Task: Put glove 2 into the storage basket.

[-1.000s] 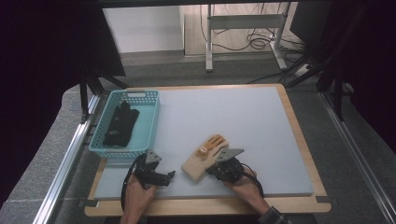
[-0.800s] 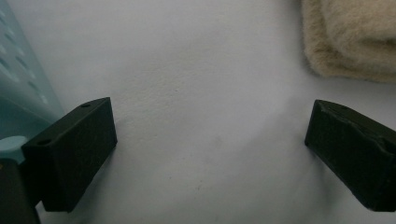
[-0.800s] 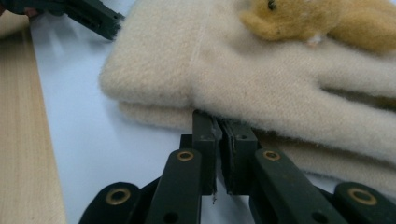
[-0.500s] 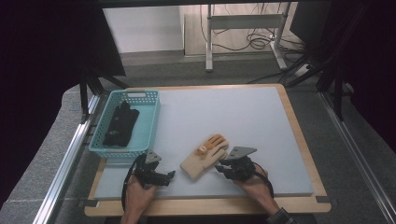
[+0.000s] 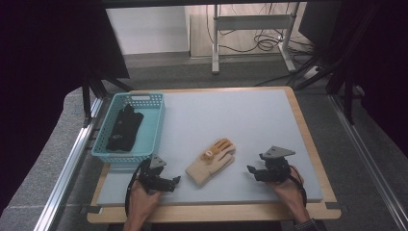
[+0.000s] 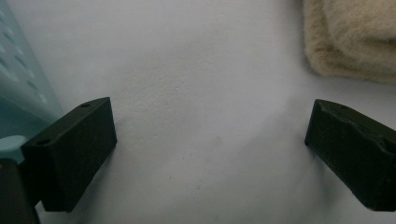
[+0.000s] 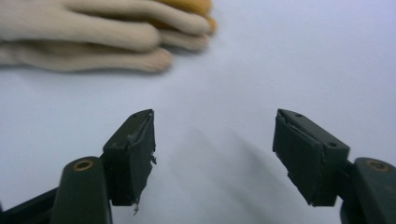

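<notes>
A cream knitted glove (image 5: 210, 162) with orange fingertips lies flat on the grey mat near the front. My left gripper (image 5: 174, 182) rests on the mat left of its cuff, jaws wide apart and empty; the cuff (image 6: 348, 37) shows at the top right of the left gripper view. My right gripper (image 5: 251, 171) sits on the mat right of the glove, open and empty. In the right gripper view the glove's fingers (image 7: 112, 32) lie ahead and to the left of my right gripper (image 7: 212, 140).
A light blue plastic basket (image 5: 153, 130) stands at the left of the mat with a black glove (image 5: 124, 127) inside; its wall (image 6: 21, 79) is close to my left jaw. The wooden table edge (image 5: 216, 211) runs along the front.
My right gripper has let go of the cream glove and drawn away to the right. The glove now lies flat on the mat. The left gripper has barely moved.
</notes>
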Demonstrator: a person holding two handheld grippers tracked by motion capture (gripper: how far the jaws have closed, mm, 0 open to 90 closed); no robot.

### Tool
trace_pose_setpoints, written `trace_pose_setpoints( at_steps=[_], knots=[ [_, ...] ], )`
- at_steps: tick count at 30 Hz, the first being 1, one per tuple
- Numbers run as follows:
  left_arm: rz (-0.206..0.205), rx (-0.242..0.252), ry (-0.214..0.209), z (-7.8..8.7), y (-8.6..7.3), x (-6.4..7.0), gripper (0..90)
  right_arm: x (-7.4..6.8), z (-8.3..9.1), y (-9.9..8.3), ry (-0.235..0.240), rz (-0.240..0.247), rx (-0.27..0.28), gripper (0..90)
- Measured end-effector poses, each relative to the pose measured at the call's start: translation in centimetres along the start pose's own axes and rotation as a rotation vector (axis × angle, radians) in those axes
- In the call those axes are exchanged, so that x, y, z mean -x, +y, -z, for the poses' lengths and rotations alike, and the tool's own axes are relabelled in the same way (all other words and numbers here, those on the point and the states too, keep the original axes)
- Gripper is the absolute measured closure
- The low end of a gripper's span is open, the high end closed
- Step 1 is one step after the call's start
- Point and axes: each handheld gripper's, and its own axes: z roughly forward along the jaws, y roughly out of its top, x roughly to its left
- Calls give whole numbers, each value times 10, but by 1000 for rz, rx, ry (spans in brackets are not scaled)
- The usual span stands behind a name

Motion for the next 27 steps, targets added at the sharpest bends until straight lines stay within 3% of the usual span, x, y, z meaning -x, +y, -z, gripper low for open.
trace_pose_setpoints(
  at_steps=[3,20,27],
  knots=[
    [0,0,0,0,0,0,20,4,-3,-5,-23,-2,-13,256],
    [-2,-8,-4,2,1,0,32,6,-7,-8,-14,-21,-33,219],
    [-15,16,-62,13,12,10,37,7,-7,-8,-15,-19,-33,217]
  ],
)
